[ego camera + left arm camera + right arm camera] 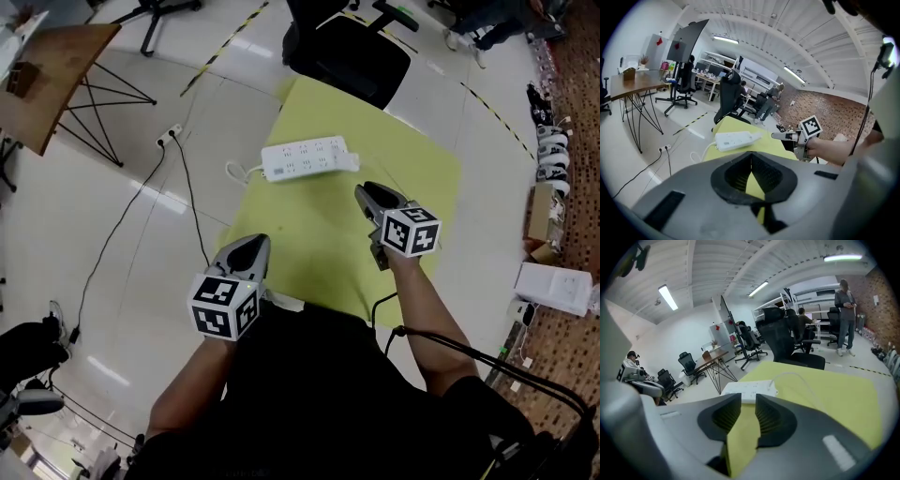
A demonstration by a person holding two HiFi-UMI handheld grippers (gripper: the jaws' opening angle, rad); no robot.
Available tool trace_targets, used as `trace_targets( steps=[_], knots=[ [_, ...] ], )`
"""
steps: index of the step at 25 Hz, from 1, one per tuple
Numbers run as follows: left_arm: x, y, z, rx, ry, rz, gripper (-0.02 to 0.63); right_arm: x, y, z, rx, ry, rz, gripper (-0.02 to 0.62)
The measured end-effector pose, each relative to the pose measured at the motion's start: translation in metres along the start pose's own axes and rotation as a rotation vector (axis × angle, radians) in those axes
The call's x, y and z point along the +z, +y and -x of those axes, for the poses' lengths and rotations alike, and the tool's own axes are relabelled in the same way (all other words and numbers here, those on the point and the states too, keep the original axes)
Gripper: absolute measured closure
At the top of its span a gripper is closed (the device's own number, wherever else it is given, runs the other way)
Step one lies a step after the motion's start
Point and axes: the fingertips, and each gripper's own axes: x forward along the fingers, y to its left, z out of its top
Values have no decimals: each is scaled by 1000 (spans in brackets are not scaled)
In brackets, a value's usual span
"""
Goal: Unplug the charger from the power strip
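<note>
**Status: power strip on worktop, both grippers clear of it**

**Task item.** The power strip (305, 159) lies flat near the far left edge of the yellow-green worktop (412, 169), with its left end at that edge. Its white cord (229, 172) loops out past the edge. A small white projection (350, 161) sits at the strip's right end. No view shows whether this is the charger.

**Jaws.**
- Left gripper (251, 246): over the worktop's near left edge. Jaws clenched at the tips, nothing grasped.
- Right gripper (362, 193): over the middle of the worktop, near the strip but apart from it. Jaws released, with only bare worktop between them.

**Markings.** Any print on the strip is too small to read. Each marker cube (411, 232) carries black-and-white square patterns, no text.

**View differences.**
- Only the right gripper view shows a thin white cable (789, 374) arcing from the strip's right end across the worktop.
- Only the head view shows a small white object (286, 302) at the near edge, just beside the left gripper.
- The left gripper view shows the right gripper from the side.
</note>
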Motion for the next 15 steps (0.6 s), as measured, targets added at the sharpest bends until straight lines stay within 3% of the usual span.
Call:
trace_targets(
  steps=[4, 15],
  knots=[
    [-9, 3, 1, 27, 30, 7, 601, -9, -24, -26, -41, 66, 4, 452],
    [-8, 3, 6, 41, 43, 4, 601, 1, -42, -68, -68, 63, -46, 394]
  ],
)
